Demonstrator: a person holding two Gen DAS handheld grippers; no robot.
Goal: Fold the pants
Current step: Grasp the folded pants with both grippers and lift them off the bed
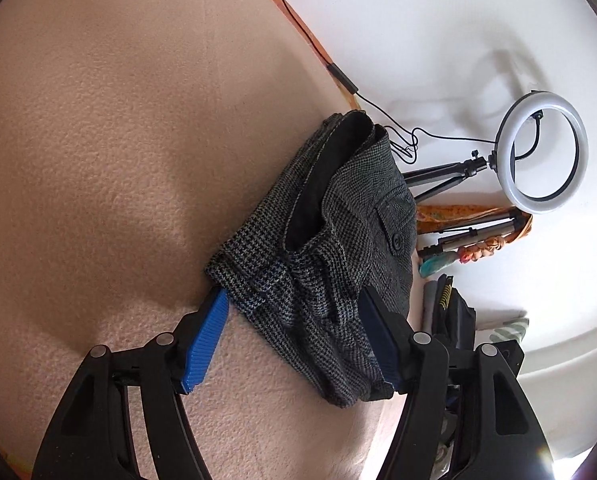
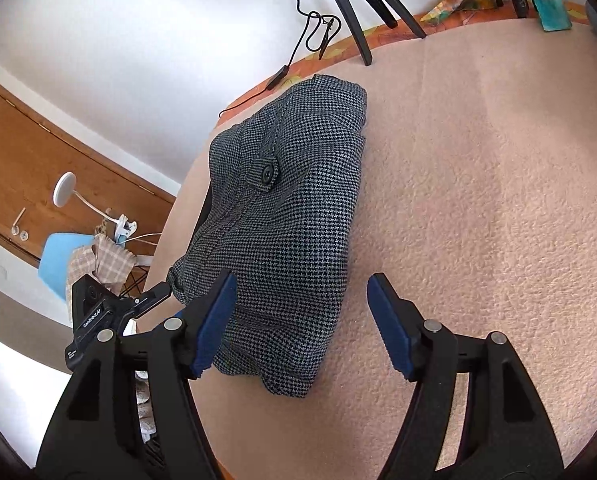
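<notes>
The houndstooth pants [image 1: 330, 240] lay folded into a compact grey-and-black bundle on a pink fleece blanket [image 1: 118, 140], close to the blanket's edge. In the right wrist view the same pants [image 2: 290, 208] showed a buttoned pocket flap [image 2: 265, 172] facing up, with the smooth folded edge toward the right of the scene.

The left gripper [image 1: 294, 340] was spread wide, released, its two blue-padded fingers straddling the near end of the bundle. The left pad [image 1: 204, 344] rested on the blanket just beside the fabric's corner, while the other pad touched or lay against the rumpled cloth on the right; no cloth was pinched between them. A dark lining [image 1: 322, 184] showed inside the open waistband at the far end.

The right gripper [image 2: 302, 324] was likewise open and holding nothing. Its left pad [image 2: 214, 324] overlapped the near corner of the pants, and its right pad [image 2: 390, 328] stood over bare blanket, apart from the fabric.

Beyond the blanket's far edge a ring light [image 1: 542, 152] on a tripod [image 1: 442, 176] stood against a white wall, its black cable [image 1: 338, 76] trailing along the orange border [image 2: 338, 52]. In the right wrist view a wooden door [image 2: 38, 160] and a blue chair [image 2: 58, 256] draped with checked cloth appeared at the left.
</notes>
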